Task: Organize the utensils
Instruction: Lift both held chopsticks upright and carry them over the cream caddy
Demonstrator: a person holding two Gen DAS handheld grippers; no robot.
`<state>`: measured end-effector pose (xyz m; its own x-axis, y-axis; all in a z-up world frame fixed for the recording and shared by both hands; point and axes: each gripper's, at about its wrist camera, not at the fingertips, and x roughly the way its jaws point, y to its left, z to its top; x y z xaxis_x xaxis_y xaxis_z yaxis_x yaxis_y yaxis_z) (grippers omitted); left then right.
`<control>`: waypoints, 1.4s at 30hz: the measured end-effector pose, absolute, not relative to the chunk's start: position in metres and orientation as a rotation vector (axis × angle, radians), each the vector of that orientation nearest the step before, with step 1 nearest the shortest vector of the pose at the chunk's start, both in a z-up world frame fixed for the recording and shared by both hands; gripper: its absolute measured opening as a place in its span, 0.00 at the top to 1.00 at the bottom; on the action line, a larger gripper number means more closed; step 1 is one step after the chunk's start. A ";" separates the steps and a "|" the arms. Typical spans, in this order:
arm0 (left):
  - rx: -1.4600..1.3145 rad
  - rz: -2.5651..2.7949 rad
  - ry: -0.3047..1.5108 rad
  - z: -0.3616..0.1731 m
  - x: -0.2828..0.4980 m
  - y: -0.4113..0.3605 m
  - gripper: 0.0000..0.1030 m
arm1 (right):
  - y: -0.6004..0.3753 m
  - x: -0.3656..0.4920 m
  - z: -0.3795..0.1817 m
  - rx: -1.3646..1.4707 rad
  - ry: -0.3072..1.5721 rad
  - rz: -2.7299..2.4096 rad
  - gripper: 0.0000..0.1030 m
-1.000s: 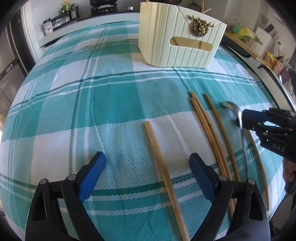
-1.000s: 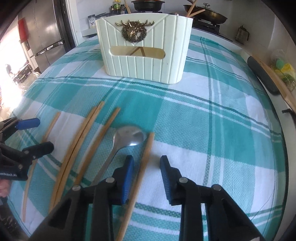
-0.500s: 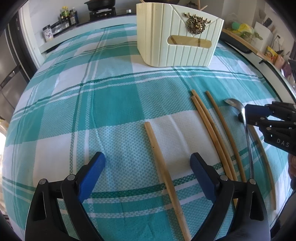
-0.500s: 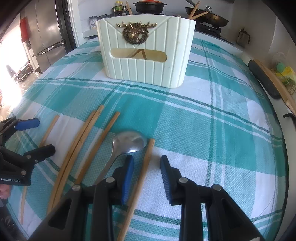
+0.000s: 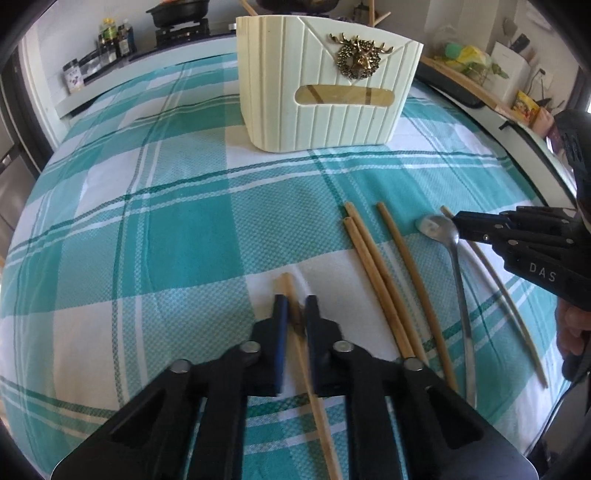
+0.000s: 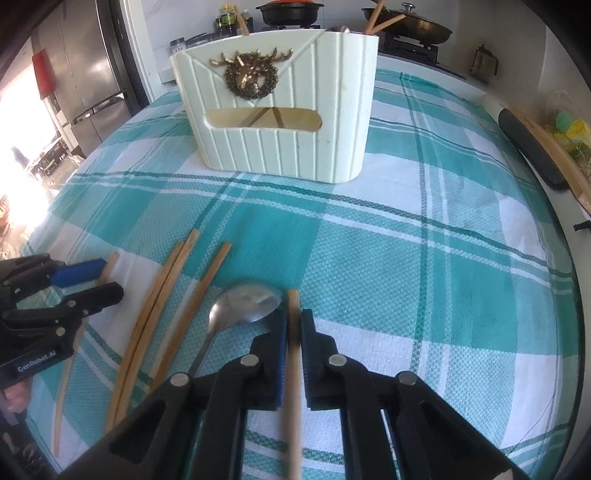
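My left gripper (image 5: pixel 296 301) is shut on the leftmost wooden chopstick (image 5: pixel 312 387) near its far end, low on the checked cloth. My right gripper (image 6: pixel 293 317) is shut on the rightmost wooden chopstick (image 6: pixel 293 398), beside a metal spoon (image 6: pixel 243 301). Three more chopsticks (image 5: pixel 373 273) lie between the two grippers; they also show in the right wrist view (image 6: pixel 162 306). The cream utensil holder (image 5: pixel 325 85) with a brass deer emblem stands at the far side, with chopsticks in it (image 6: pixel 376 18). The right gripper shows in the left wrist view (image 5: pixel 469 227), the left gripper in the right wrist view (image 6: pixel 92 280).
A teal and white checked cloth (image 5: pixel 166 229) covers the table. A counter with bottles (image 5: pixel 110 37) and pans (image 6: pixel 406 22) runs behind it. A dark bar and wooden board (image 6: pixel 535 151) lie along the right edge. A steel fridge (image 6: pixel 85 74) stands at left.
Both grippers have closed from open onto a chopstick each. The left moved forward to its stick's far end; the right moved up to the stick beside the spoon.
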<state>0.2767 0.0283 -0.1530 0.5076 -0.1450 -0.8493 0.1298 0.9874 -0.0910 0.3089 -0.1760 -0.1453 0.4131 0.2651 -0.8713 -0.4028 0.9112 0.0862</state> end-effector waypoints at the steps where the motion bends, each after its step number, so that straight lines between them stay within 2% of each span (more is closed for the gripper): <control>1: -0.031 -0.174 1.017 -0.151 0.277 0.029 0.95 | -0.181 0.309 -0.142 -0.119 1.059 0.420 0.93; 9: -0.092 -0.224 0.850 -0.088 0.258 0.042 0.96 | -0.215 0.287 -0.076 0.038 0.904 0.473 0.93; 18: -0.145 -0.271 0.653 -0.009 0.224 0.065 0.96 | -0.232 0.241 0.009 0.067 0.698 0.539 0.93; 32: -0.185 -0.284 0.508 0.030 0.202 0.072 0.97 | -0.227 0.208 0.059 0.008 0.485 0.517 0.93; 42: -0.224 -0.296 0.473 0.045 0.226 0.075 0.97 | -0.216 0.227 0.065 -0.003 0.471 0.532 0.93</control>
